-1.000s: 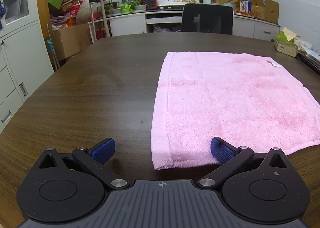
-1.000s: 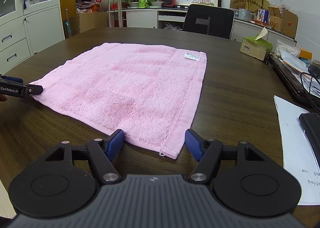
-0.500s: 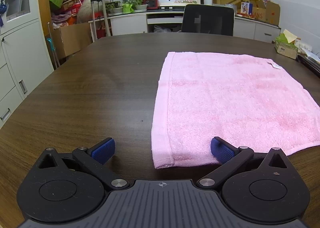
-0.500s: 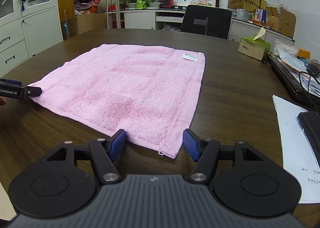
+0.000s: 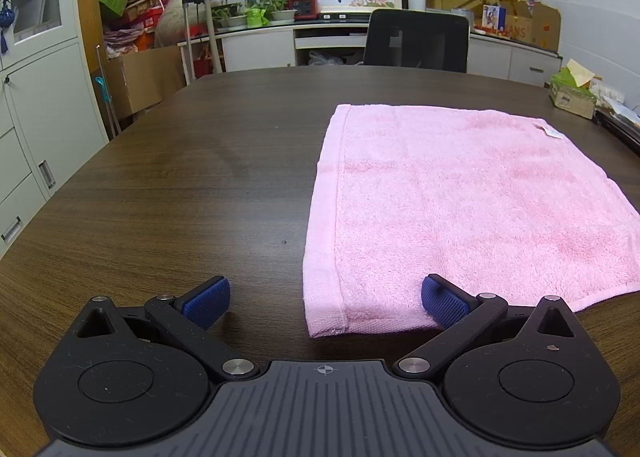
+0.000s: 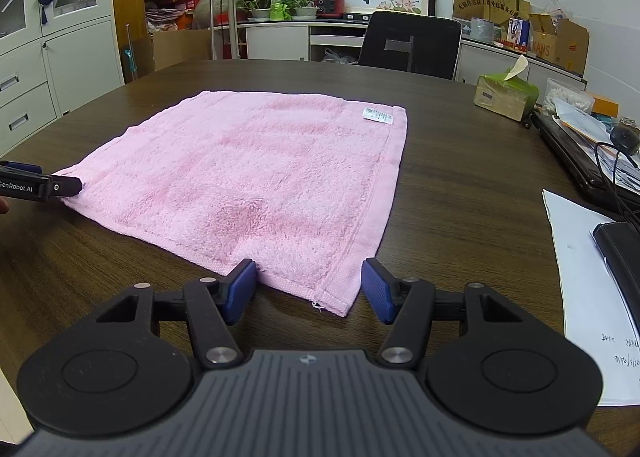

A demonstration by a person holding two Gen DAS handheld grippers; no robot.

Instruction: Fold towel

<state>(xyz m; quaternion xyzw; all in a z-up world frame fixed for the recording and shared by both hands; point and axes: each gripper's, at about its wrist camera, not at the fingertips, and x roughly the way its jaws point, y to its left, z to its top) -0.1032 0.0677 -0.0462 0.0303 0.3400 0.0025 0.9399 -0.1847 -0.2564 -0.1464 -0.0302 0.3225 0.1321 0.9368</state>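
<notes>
A pink towel [image 5: 460, 201] lies flat and spread out on the dark wooden table [image 5: 180, 185], with a white label [image 6: 377, 114] at its far right corner. My left gripper [image 5: 325, 303] is open, low at the towel's near left corner, which lies between its blue pads. My right gripper [image 6: 309, 291] is open, low at the towel's [image 6: 260, 177] near right corner, which lies between its pads. The left gripper's tip [image 6: 60, 188] also shows at the left of the right wrist view, at the towel's corner.
A tissue box [image 6: 506, 95], a laptop and papers [image 6: 588, 137], a white sheet [image 6: 580, 277] and a black case [image 6: 620, 249] sit on the table's right side. A black office chair [image 6: 408, 45] stands at the far edge. Cabinets [image 5: 36, 117] line the left.
Both grippers have edged slightly closer to the towel's near corners. The towel has not moved.
</notes>
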